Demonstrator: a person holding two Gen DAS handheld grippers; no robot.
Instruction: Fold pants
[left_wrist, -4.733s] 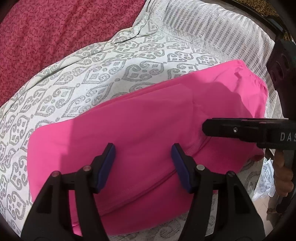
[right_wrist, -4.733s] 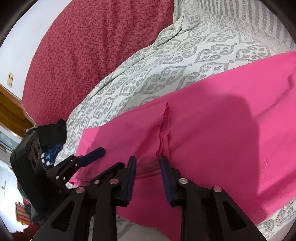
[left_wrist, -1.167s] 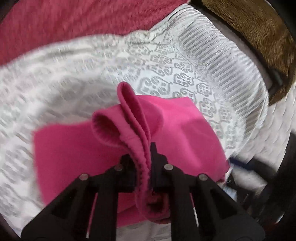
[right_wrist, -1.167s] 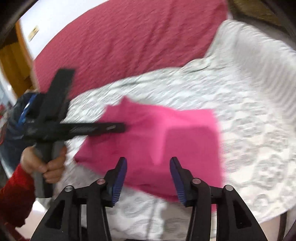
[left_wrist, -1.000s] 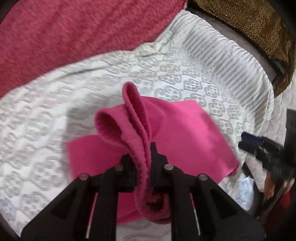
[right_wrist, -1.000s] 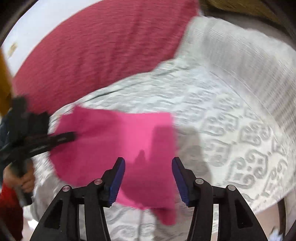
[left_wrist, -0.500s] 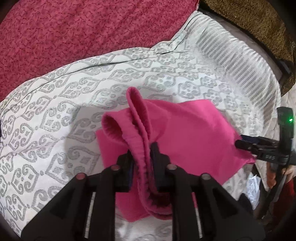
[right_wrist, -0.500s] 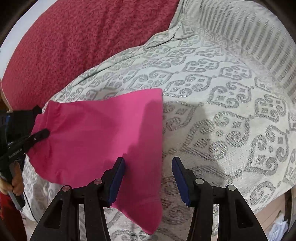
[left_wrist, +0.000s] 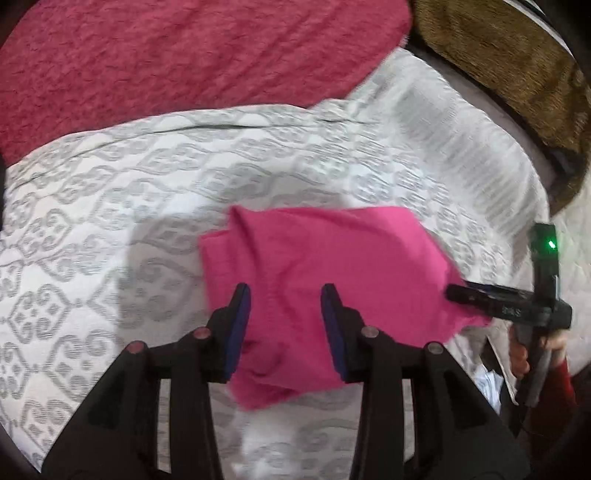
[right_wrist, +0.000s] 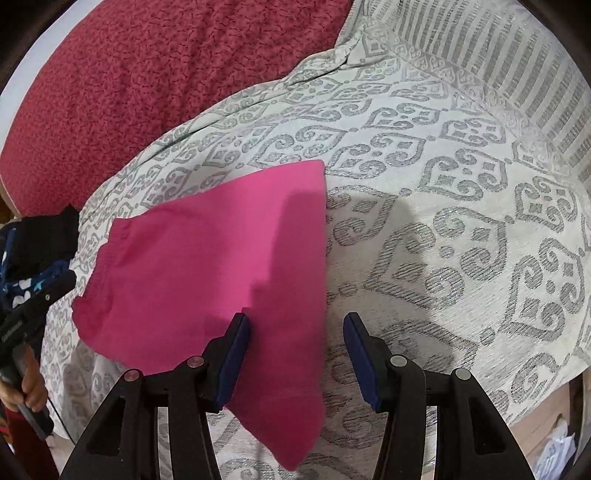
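Nearest to us, the left gripper (left_wrist: 284, 328) has just been opening: a second ago its pads pinched a raised ridge of the pink pants (left_wrist: 317, 291), and now the jaws stand apart with that ridge gone and the fabric lying slack beneath and beyond the gap, touching neither pad as far as we can see. We read this as the release that ends a fold, since the pants now lie as a compact, roughly square bundle on the patterned bedspread (left_wrist: 110, 229) where several seconds ago they spread long across it. The left gripper points steeply down over the near edge of the bundle, whose loose lower corner hangs just past its left pad. Seen from the right wrist, the right gripper (right_wrist: 295, 354) is also parted and empty, as it was a second ago; the straight right edge of the pants runs down between its jaws, nearer the left pad, with bare bedspread ahead of the right pad. It too tilts steeply down, held by a hand (left_wrist: 517, 354) at the far right of the left view. Beyond both jaws the bedspread runs up to a red blanket (right_wrist: 155, 74). We judge the fold nearly done, perhaps needing only smoothing.
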